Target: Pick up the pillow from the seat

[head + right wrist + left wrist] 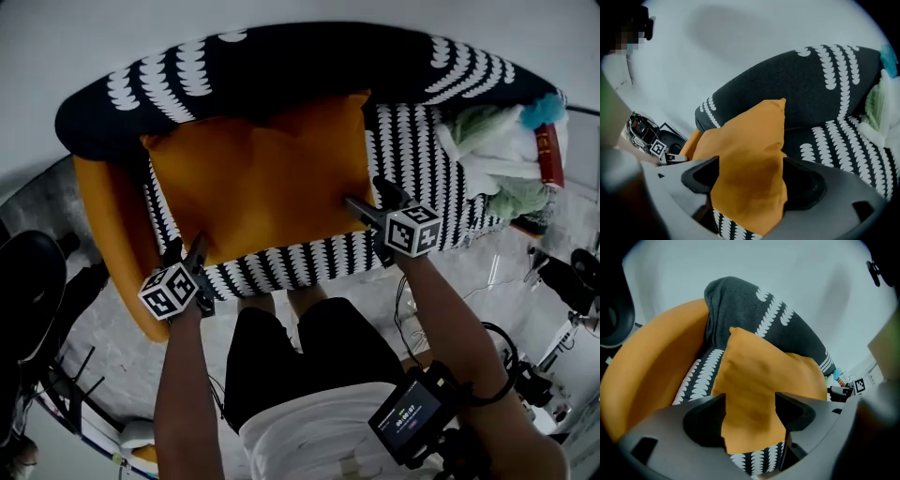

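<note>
An orange pillow (258,178) lies on the black-and-white patterned seat (309,264), leaning toward the dark backrest (281,66). My left gripper (187,251) is at the pillow's near left corner. In the left gripper view the pillow (754,380) fills the gap between the open jaws of the left gripper (750,411). My right gripper (367,199) is at the pillow's right edge. In the right gripper view its jaws stand wide either side of the pillow (745,164), and the right gripper (750,176) shows no squeeze on the fabric.
An orange armrest (108,225) curves round the seat's left end. A heap of green and white cloth (487,150) and a red book (548,155) fill the seat's right end. Dark stands (28,291) and cables sit on the floor; a small screen (408,417) is near the right arm.
</note>
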A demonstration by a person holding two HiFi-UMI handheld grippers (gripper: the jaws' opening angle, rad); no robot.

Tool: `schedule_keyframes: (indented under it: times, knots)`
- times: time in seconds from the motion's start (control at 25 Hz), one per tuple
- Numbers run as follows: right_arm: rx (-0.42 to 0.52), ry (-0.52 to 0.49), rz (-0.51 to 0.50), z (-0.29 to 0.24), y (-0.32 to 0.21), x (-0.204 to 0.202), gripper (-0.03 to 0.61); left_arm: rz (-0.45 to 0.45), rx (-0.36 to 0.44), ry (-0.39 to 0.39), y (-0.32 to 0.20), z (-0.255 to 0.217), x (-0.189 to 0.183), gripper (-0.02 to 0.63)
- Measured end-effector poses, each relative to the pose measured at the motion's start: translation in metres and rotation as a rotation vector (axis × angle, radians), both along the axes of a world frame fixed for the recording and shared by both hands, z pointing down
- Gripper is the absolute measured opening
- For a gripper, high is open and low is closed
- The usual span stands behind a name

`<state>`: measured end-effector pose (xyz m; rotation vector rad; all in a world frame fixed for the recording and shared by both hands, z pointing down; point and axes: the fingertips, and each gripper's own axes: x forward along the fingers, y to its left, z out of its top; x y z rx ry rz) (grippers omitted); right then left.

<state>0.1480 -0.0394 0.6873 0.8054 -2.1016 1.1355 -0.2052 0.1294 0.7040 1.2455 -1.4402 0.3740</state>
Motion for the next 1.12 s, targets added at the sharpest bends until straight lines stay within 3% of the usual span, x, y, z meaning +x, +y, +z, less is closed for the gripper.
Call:
schedule_keyframes:
  times: [0.36,0.68,0.8,1.0,1.12]
  knots:
    - [-0.108,-0.040,0.027,0.011,0.005,-0.018,0.491,0.007,-0.002,0.081,-0.020,0.011,-0.021,0.493]
    - [-0.165,0.006,-0.038,0.030,0.003,-0.020,0.491,0.020,-0.084,0.165,-0.034,0.028,-0.008,0.499]
    - [-0.190,-0.003,-0.057,0.032,0.008,-0.024,0.477,0.030,-0.076,0.193,-0.034,0.028,-0.004,0.425]
    - [-0.194,-0.002,-0.091,0.027,0.009,-0.030,0.352,0.039,-0.041,0.204,-0.041,0.019,0.005,0.238]
    - [-0.182,-0.006,-0.093,0.024,0.008,-0.032,0.297,0.027,-0.020,0.201,-0.044,0.011,0.010,0.170]
